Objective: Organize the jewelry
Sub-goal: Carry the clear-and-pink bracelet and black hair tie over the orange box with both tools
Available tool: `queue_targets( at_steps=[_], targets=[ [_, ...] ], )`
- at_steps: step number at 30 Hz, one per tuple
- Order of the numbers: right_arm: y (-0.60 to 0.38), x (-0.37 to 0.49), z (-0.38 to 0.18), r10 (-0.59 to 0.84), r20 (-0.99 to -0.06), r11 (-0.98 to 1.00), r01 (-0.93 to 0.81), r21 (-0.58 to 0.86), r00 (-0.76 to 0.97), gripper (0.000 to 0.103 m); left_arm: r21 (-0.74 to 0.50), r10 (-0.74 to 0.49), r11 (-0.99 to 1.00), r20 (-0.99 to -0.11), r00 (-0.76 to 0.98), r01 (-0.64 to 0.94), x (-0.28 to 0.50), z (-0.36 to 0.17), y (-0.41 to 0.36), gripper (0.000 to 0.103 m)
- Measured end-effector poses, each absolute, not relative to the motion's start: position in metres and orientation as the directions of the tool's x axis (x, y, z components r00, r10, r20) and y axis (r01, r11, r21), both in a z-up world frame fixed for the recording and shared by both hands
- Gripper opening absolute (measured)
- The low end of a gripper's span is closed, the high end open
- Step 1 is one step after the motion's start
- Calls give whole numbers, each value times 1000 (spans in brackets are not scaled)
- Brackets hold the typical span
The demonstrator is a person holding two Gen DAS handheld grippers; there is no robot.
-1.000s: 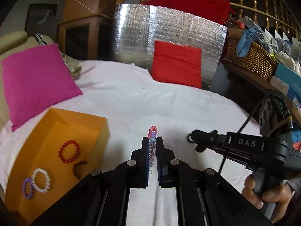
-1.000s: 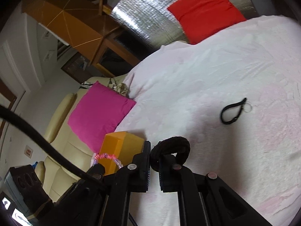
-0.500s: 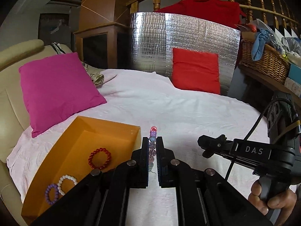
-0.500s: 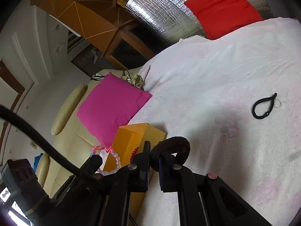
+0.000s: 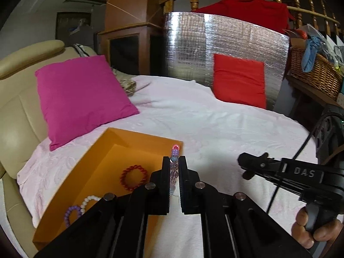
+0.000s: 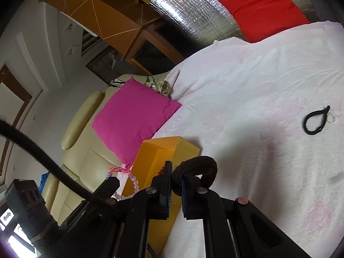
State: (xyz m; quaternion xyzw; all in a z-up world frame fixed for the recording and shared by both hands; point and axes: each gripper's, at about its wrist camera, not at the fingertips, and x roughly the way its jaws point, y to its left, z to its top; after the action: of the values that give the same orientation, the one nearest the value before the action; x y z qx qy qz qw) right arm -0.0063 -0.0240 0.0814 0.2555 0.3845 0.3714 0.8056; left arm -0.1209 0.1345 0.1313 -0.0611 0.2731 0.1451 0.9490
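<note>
Bracelets in our orange box (image 5: 137, 142) on the bed (image 5: 215, 124): red (image 5: 133, 177), white (image 5: 90, 200), purple (image 5: 72, 214). Our left tool (image 5: 174, 167) is clamped on a pink-and-lilac beaded bracelet (image 5: 174, 161); our right tool (image 6: 176, 179) is clamped on a dark brown scrunchie (image 6: 197, 165).

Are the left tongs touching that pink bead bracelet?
Touching. The left wrist view shows the left tongs shut on the bracelet, beads pinched between both fingers.

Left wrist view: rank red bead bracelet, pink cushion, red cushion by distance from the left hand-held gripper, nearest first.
1. Red bead bracelet, in the orange box, just left of the left hand-held gripper.
2. Pink cushion, beyond the box, far left.
3. Red cushion, at the back, against the foil panel.
</note>
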Motion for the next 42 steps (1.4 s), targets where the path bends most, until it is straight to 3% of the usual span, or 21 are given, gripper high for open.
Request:
queue_targets(
  at_steps=[6,14,19,30,42],
  targets=[
    [-10,-22,89,826,-386,548,-425,720,411,8,-19,356,904,-519,777,-427,-159,139,174,8],
    [41,-73,101,893,-328,447,-515,732,308,8,51,459,847,-573,679,-530,-220,130,220,8],
    [73,-98,90,903,-355,429,-542,723,243,8,95,487,831,-600,635,-548,-233,115,225,8],
    [109,-91,59,851,-506,479,-606,636,141,8,134,473,838,-661,582,-529,-223,84,215,8],
    [115,-86,55,842,-527,480,-605,635,114,9,149,490,824,-672,555,-547,-219,76,221,8]
  ],
)
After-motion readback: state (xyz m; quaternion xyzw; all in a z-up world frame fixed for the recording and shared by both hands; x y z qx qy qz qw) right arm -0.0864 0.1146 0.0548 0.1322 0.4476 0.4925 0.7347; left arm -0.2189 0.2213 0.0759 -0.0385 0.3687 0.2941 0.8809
